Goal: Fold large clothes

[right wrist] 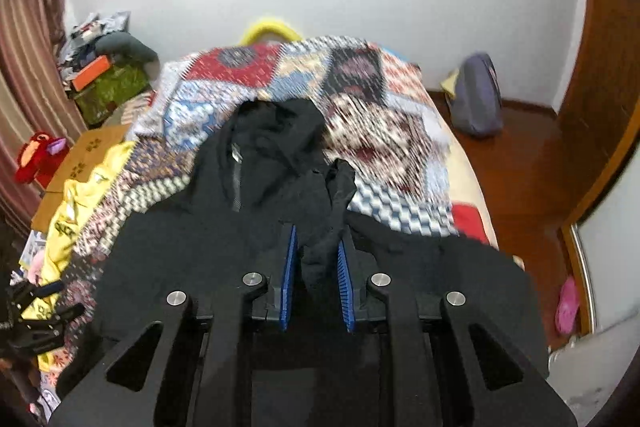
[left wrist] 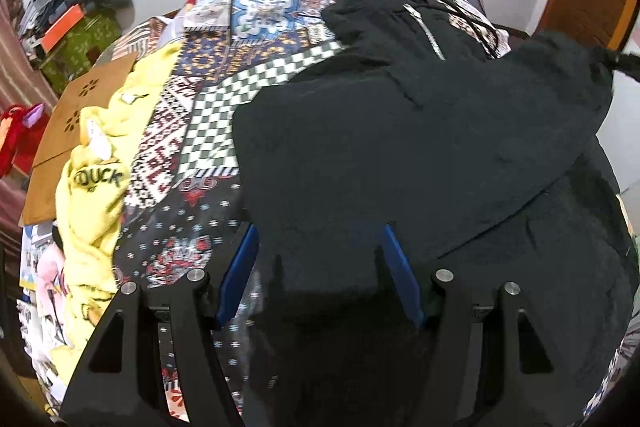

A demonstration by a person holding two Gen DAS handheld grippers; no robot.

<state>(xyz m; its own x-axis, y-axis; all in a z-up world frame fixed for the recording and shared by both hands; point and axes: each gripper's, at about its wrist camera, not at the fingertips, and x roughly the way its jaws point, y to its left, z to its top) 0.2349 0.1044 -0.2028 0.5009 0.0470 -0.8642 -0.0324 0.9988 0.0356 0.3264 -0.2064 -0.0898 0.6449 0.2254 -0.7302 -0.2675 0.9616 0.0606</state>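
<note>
Hoodie soft, limp, bulky | sleeve pinched by right gripper | left gripper spread over hem | cuff at 12 o'clock best gripped

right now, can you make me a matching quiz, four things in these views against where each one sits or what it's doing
Things:
1. black hoodie
2. yellow shirt
3. right tool
4. backpack

Places or states:
A. on the floor by the wall, right of the bed
B. shut on a bunch of black cloth
C. spread over the patterned quilt, zipper showing
D. crumpled at the bed's left edge, with the word DUCK on it

Pairs: 1-C, 2-D, 3-B, 4-A
</note>
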